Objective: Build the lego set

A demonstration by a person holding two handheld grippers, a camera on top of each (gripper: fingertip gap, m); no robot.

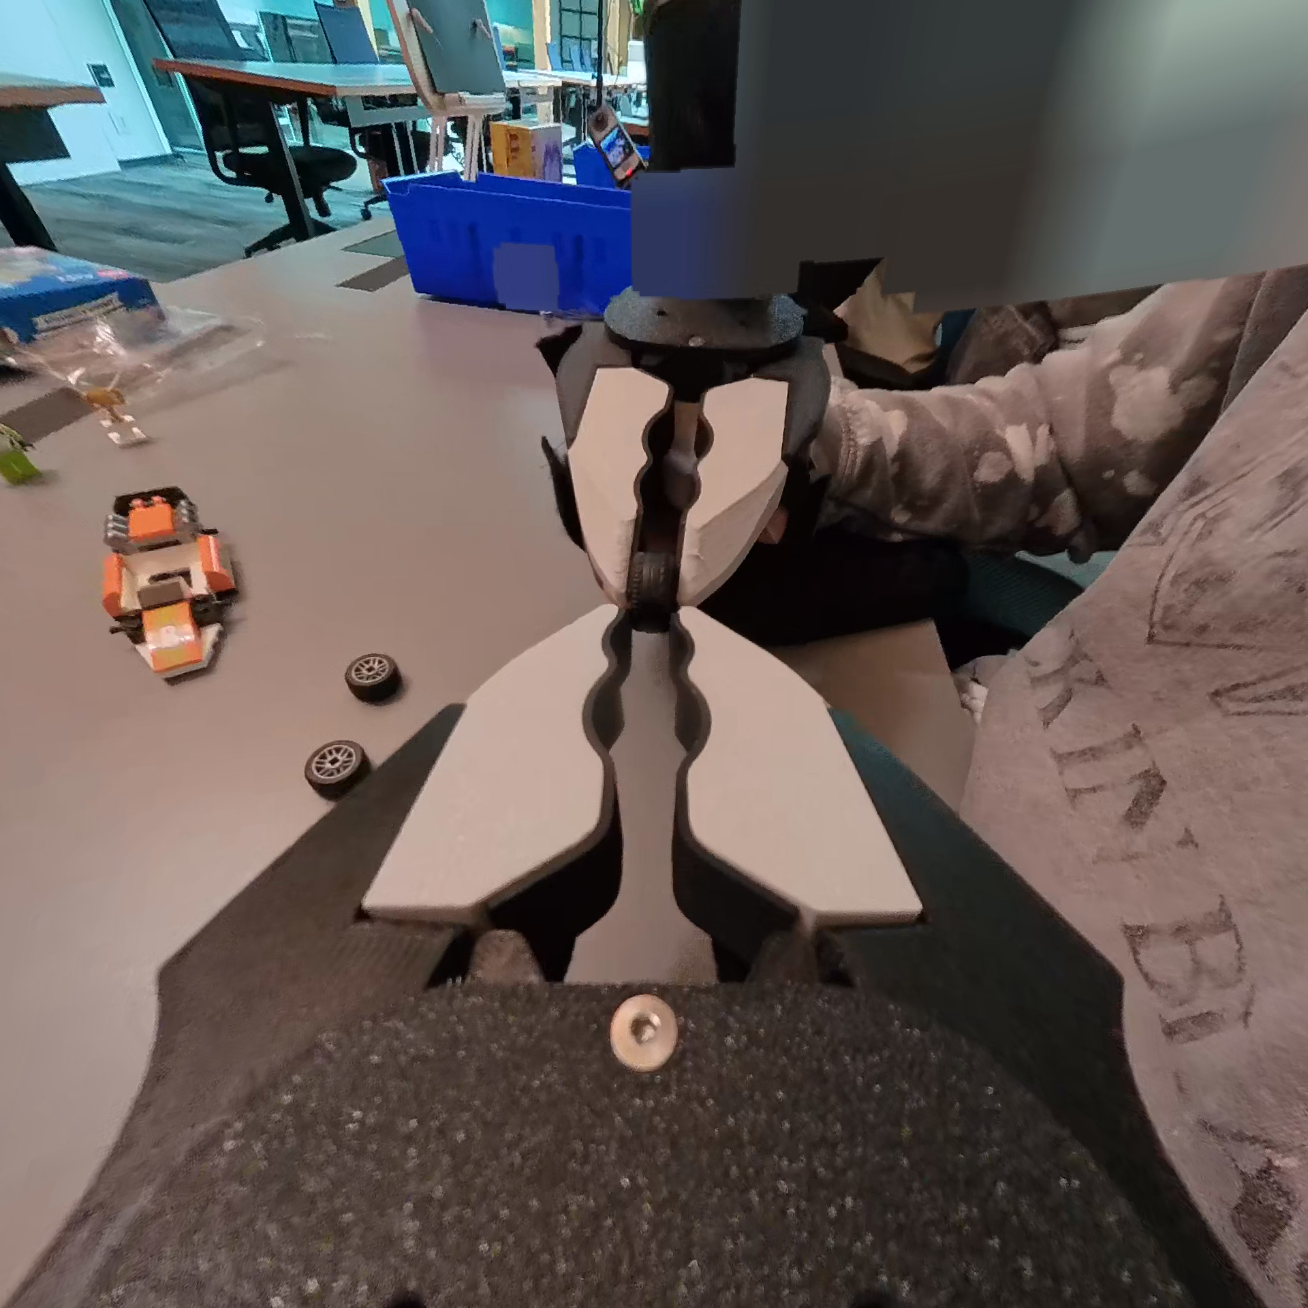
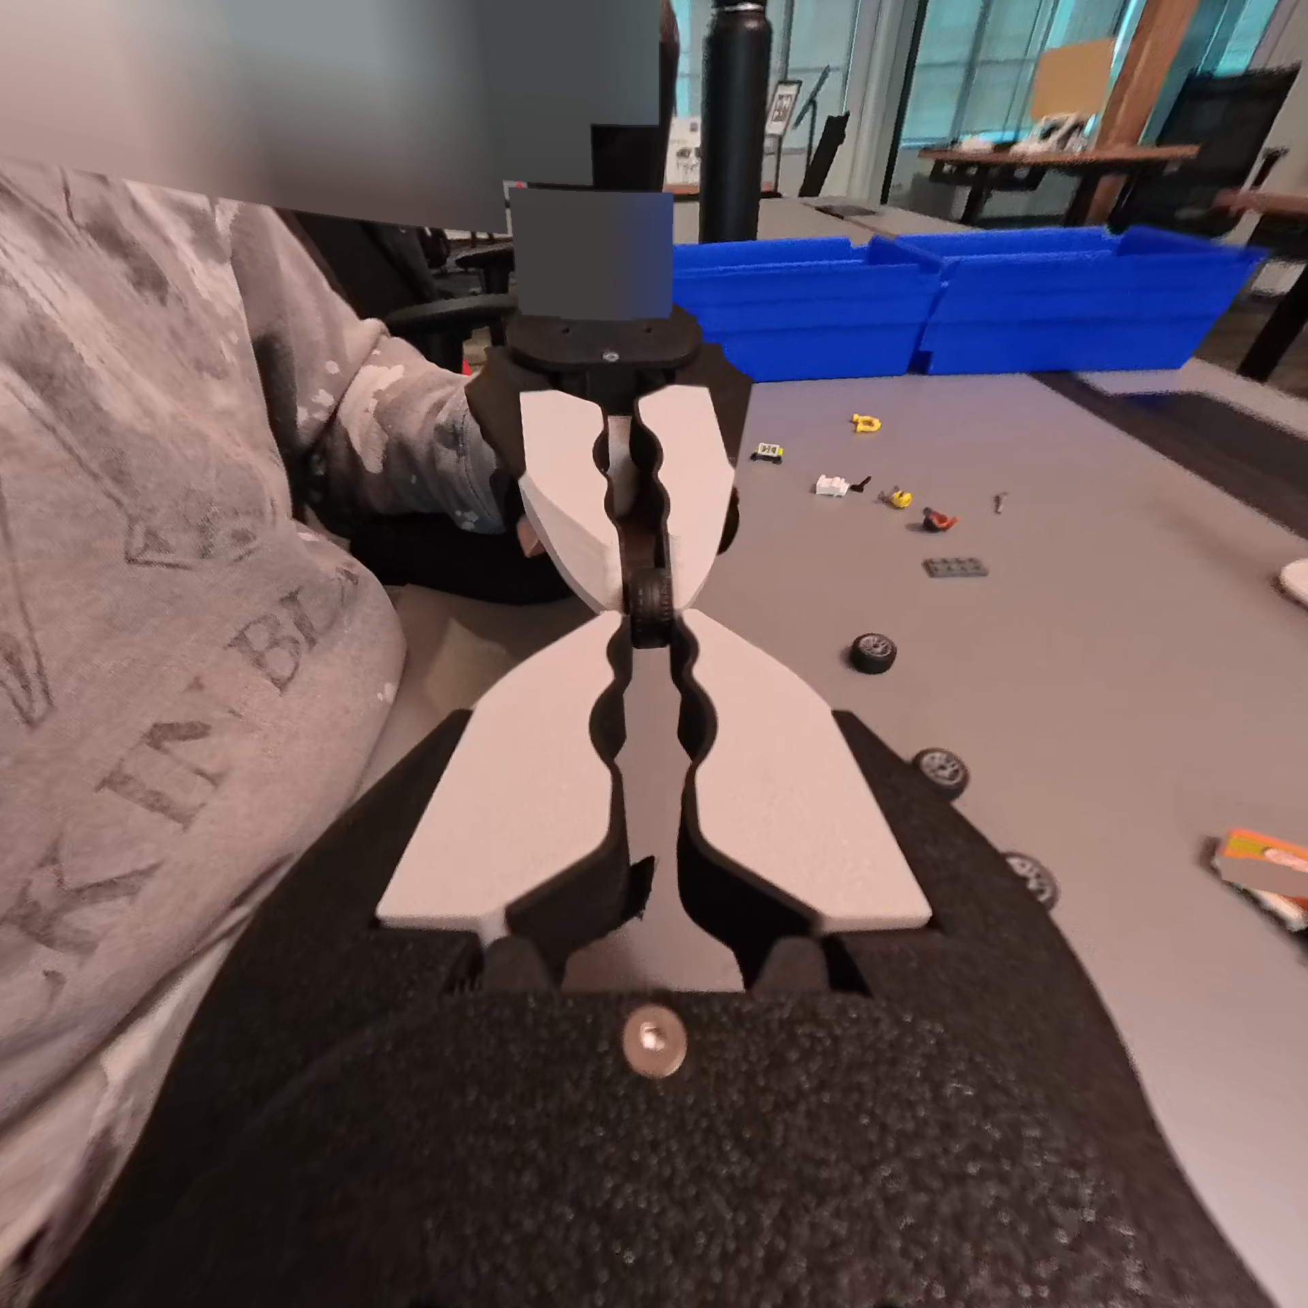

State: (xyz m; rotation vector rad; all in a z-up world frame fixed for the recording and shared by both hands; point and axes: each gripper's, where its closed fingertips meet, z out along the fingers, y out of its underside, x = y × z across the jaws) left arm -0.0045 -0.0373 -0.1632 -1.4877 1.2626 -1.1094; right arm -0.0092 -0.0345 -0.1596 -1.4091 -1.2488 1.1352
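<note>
My two grippers meet tip to tip above the grey table's near edge. In the left wrist view, my left gripper (image 1: 647,626) is shut on a small black wheel part (image 1: 647,621). The right gripper (image 1: 651,580) faces it, shut on a black tyre (image 1: 651,575). The two parts touch. In the right wrist view, my right gripper (image 2: 647,633) pinches its dark part (image 2: 647,637) against the tyre (image 2: 654,591) in the left gripper (image 2: 652,593). An orange and white lego car (image 1: 166,580) lies at the left on the table.
Two loose wheels (image 1: 373,677) (image 1: 336,768) lie near the car. More wheels (image 2: 873,652) and several small lego pieces (image 2: 832,485), including a dark plate (image 2: 955,568), are scattered at the right. Blue bins (image 2: 920,304) stand at the back. A lego box (image 1: 71,297) and a plastic bag (image 1: 141,347) are far left. The tips of both grippers are at nearly the same place.
</note>
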